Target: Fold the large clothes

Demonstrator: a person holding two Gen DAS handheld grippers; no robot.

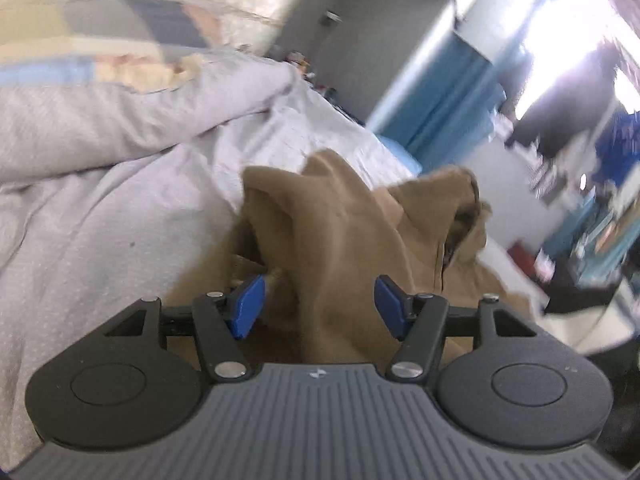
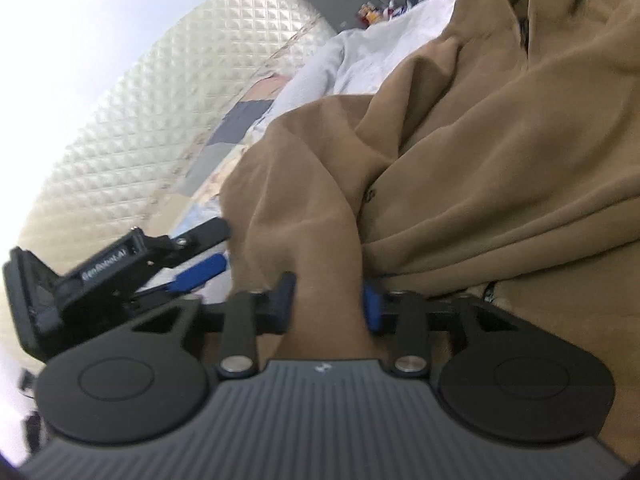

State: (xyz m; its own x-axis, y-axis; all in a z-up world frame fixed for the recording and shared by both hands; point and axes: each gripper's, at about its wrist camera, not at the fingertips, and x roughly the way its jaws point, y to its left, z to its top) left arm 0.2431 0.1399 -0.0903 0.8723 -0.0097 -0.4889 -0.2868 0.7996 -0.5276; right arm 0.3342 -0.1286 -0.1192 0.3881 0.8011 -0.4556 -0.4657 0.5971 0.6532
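Right up close, our right tool (image 2: 326, 300) has a thick fold of the brown jacket (image 2: 460, 160) pinched between its blue pads (image 2: 372, 306), the cloth bulging up out of the jaws. Over on our other side, the left tool (image 1: 320, 304) stands released, its blue pads (image 1: 250, 306) set wide apart with a ridge of the same jacket (image 1: 352, 220) lying between them, and neither pad presses on it as far as we can see. Seen from the right wrist, that left tool (image 2: 196, 252) sits just beside the edge of the jacket, at the left. A little farther out the jacket lies heaped and crumpled on the bed, over the pale grey duvet (image 1: 120, 200). Its collar end (image 1: 464, 200) stands up in a rumpled peak. Beyond that we see a patchwork cover (image 2: 236, 120), then the quilted cream headboard (image 2: 160, 100) at the back.
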